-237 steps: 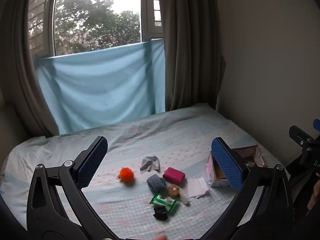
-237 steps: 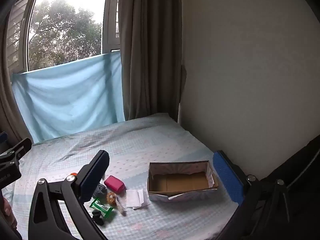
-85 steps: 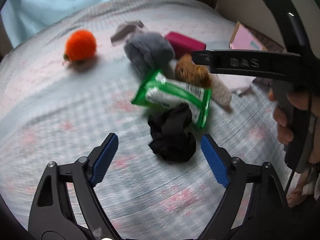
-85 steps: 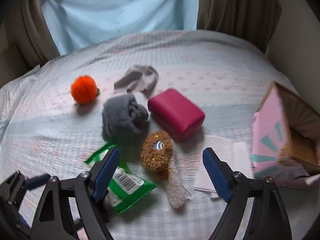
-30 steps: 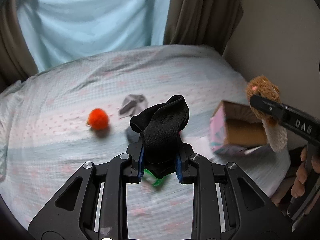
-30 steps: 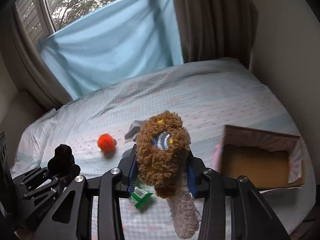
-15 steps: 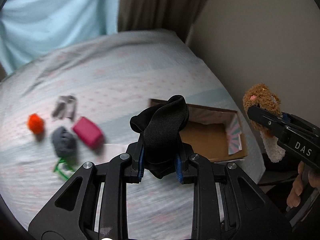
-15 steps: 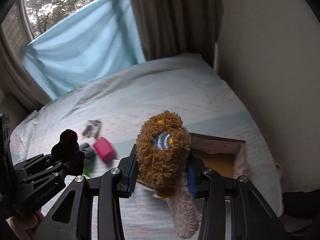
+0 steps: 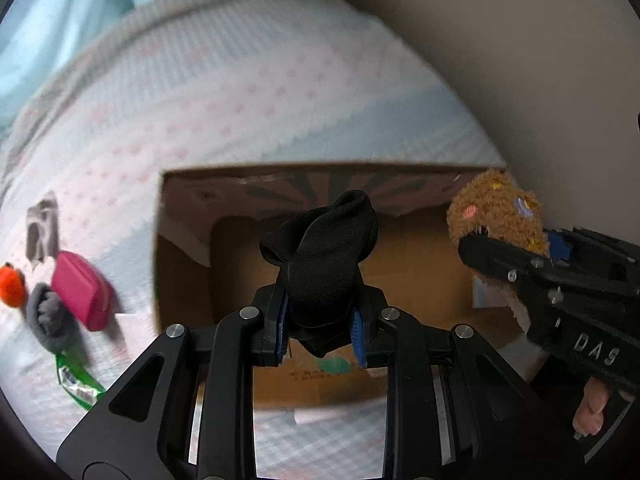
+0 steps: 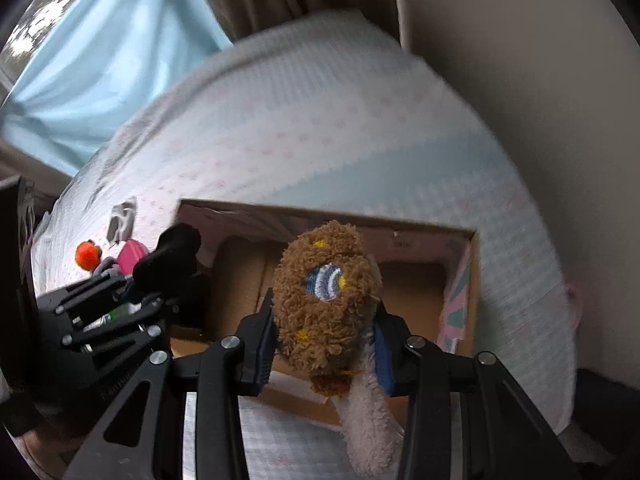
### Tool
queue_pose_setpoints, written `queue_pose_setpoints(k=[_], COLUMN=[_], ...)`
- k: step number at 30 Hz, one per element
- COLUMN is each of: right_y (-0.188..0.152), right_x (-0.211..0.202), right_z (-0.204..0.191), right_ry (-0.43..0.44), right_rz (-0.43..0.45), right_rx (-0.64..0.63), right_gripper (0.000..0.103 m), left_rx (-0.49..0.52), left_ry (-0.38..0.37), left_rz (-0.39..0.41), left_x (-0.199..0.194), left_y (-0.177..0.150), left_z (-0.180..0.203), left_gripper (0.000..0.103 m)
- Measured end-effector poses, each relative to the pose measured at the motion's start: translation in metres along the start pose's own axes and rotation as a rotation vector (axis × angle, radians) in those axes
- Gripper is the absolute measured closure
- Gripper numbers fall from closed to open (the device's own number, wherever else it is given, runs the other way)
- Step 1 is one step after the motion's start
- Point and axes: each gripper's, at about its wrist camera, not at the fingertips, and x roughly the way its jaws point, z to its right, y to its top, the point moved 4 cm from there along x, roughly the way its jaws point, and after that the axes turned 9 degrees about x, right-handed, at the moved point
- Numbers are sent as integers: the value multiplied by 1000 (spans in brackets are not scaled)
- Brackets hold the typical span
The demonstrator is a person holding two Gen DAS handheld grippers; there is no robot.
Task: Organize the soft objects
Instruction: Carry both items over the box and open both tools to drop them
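left gripper (image 9: pixel 320 326) pinching black sock (image 9: pixel 324 256), right gripper (image 10: pixel 324 346) pinching brown plush toy (image 10: pixel 326 300), both over cardboard box (image 9: pixel 184 200). box bare; orange pompom (image 9: pixel 10 284), grey sock (image 9: pixel 50 318), pink pouch (image 9: pixel 80 290) left on bed.

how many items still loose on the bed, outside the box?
5 visible, all left of the box: grey cloth, orange pom-pom, pink pouch, grey sock bundle, green packet. More may be hidden behind the grippers.

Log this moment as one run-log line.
left gripper: shut on black rolled sock | right gripper: shut on brown fuzzy sock | both above open cardboard box | nothing released
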Motion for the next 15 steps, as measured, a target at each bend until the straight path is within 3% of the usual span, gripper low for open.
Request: queue_pose_setpoints(k=[5,8,10,11,12,13,14,15], right_y=[1,-4,-4,-2,-1,0,1,0], right_x=[46,58,62,63,64,65,65,63], right_z=[12,12,15,16,18,20,21,20], right_ry=[6,26,57,61,56,53,64,84], right_rz=[-93,-126,-147,-155,-156,-147,-138,-130], right_rx=[67,77,104,118,131,139,143,146], right_gripper=[66,66,63,61,58,37,9,6], left_rx=[24,37,63,84,105,129,150,160], left_ry=[6,-15,-29,0,27,46,41,31], left_rz=[-93,-105,-83,-82,-80,-68,-69,-76], left_x=[43,51,47,44,42,39,39,39], left_y=[-6,-7,-4,-3,-3,-3,-4,-6], left_z=[-6,-4,-4,-4,-4,-4,-3,-3], left_gripper=[82,82,63,21,2,0,0,0])
